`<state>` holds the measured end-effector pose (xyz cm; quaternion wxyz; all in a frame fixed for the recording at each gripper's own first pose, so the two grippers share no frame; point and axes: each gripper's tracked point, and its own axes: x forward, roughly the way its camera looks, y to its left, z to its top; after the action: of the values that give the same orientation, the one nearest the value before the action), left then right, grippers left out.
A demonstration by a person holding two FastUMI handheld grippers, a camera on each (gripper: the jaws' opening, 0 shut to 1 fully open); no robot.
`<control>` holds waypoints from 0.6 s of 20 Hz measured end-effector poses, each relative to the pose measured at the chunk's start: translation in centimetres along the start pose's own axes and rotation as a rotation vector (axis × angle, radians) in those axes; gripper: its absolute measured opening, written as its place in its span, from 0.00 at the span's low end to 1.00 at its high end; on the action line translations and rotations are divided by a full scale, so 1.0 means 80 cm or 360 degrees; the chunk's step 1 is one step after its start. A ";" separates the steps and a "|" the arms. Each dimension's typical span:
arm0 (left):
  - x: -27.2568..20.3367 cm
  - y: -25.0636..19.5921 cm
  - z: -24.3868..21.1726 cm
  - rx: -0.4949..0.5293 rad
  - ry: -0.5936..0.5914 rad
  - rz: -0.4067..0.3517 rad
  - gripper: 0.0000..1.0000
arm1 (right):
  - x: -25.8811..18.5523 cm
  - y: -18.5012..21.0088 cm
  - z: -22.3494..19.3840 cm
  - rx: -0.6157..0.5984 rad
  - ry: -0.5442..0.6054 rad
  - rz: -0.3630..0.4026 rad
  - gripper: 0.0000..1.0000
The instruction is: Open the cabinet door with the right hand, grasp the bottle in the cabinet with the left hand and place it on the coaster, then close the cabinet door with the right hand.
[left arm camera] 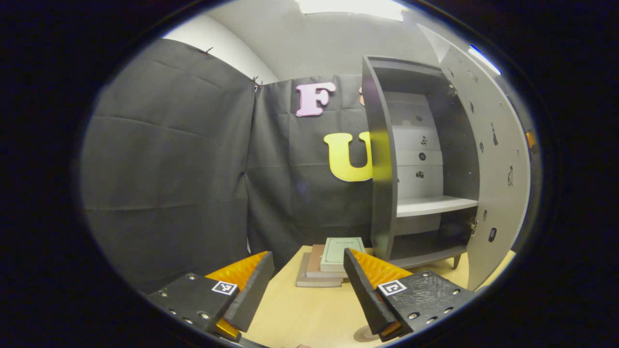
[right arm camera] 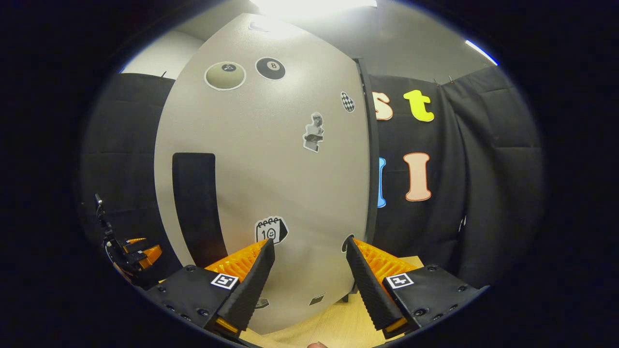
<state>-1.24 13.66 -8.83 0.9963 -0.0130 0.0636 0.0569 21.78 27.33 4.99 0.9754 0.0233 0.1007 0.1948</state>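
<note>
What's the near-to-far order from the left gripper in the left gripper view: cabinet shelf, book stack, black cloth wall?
From the left gripper, nearest first:
1. Book stack: on the table, just past the fingertips, centre.
2. Cabinet shelf: inside the open cabinet, up and to the right, behind the books.
3. Black cloth wall: backdrop behind the table and cabinet, left and centre.

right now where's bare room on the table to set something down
Bare pale wooden tabletop lies between the left hand-held gripper and the stack of books. It is crowded behind: the books sit beside the open grey cabinet. Inside, its white shelf looks bare.
</note>
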 end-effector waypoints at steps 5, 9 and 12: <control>-0.011 0.028 -0.007 -0.0004 0.0008 0.0065 0.90 | 0.028 0.030 -0.004 -0.0028 0.0014 0.0055 0.95; -0.017 0.052 -0.009 -0.0005 0.0016 0.0128 0.90 | 0.051 0.059 -0.006 -0.0058 0.0007 0.0104 0.92; -0.027 0.074 -0.016 -0.0008 0.0024 0.0184 0.87 | 0.076 0.072 -0.005 -0.0068 0.0013 0.0125 0.94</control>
<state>-4.21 19.29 -9.90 0.9908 -0.0123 0.0716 0.1145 25.02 35.03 3.92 0.9668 0.0055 0.0994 0.2352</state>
